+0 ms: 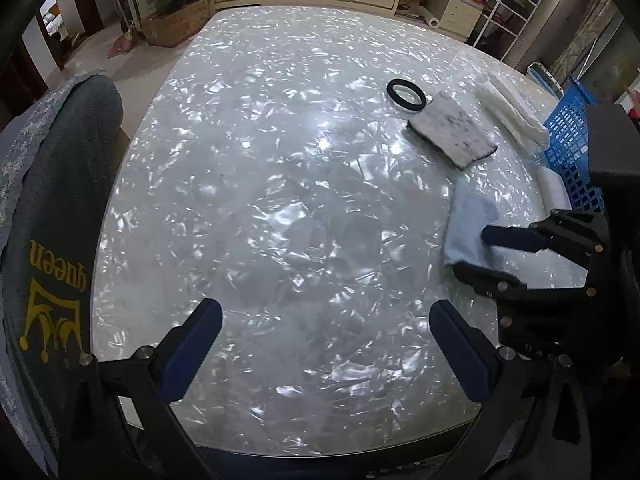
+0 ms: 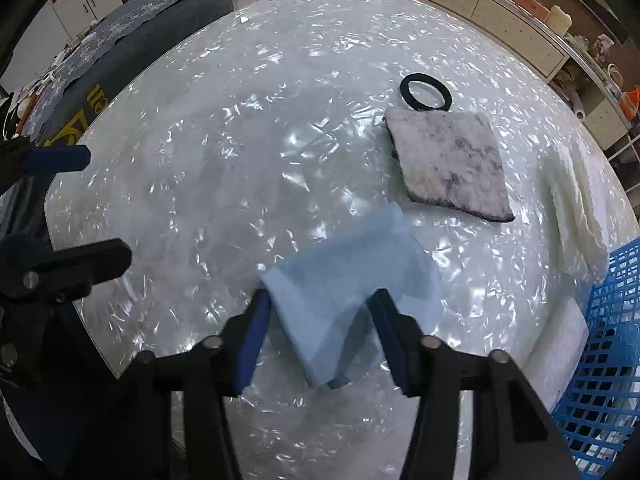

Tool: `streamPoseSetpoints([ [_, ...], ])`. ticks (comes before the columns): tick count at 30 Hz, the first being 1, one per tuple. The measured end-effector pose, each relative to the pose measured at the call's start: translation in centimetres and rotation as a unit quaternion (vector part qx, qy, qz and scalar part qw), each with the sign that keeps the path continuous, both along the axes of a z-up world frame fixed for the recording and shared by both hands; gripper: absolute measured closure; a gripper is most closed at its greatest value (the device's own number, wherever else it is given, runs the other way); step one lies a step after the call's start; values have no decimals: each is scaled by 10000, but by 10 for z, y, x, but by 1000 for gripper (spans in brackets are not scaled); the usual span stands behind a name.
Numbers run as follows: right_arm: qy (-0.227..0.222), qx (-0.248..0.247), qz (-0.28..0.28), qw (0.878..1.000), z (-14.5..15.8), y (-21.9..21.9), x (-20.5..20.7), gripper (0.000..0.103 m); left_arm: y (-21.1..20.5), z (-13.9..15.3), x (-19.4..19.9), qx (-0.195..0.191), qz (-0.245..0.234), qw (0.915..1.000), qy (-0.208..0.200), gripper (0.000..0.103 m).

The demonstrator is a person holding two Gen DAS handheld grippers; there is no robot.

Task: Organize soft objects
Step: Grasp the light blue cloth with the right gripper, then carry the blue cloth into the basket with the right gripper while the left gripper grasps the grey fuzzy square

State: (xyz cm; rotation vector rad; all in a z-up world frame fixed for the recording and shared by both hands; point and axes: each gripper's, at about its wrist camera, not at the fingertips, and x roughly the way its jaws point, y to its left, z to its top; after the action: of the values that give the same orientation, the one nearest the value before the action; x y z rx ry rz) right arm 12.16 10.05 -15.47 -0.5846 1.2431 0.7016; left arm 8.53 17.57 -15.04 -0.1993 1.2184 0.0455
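A light blue cloth [image 2: 340, 288] lies bunched on the shimmering white table [image 2: 240, 120] near its right side. My right gripper [image 2: 320, 330] points down over it with a blue pad against each side of the fold, shut on the cloth. The left wrist view shows the same right gripper [image 1: 472, 252] on the light blue cloth [image 1: 466, 220]. My left gripper [image 1: 326, 340] hangs open over bare table near the front edge, holding nothing. Further back lie a grey-white fuzzy pad [image 2: 452, 164], a black ring [image 2: 425, 92] and a folded white towel [image 2: 576, 204].
A blue plastic basket [image 2: 604, 352] stands at the table's right edge, with a white soft item [image 2: 560, 340] against it. A chair with a dark cover [image 1: 60, 200] printed in yellow stands at the left. Cabinets and cluttered shelves line the far wall.
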Motion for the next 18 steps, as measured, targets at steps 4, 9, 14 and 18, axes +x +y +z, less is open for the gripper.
streamPoseSetpoints([
  [4, -39, 3, -9, 10000, 1, 1, -4, 88, -3, 5, -2, -82, -18, 9999, -91, 0],
  [9, 372, 282, -319, 9984, 5, -14, 7, 95, -7, 16, -3, -175, -13, 9995, -252, 0],
  [14, 506, 629, -479, 9956, 23, -36, 10, 95, -16, 31, -3, -215, -47, 9989, -422, 0],
  [18, 454, 879, -577, 9934, 46, -53, 10, 95, -31, 44, 0, -239, -128, 9983, -513, 0],
])
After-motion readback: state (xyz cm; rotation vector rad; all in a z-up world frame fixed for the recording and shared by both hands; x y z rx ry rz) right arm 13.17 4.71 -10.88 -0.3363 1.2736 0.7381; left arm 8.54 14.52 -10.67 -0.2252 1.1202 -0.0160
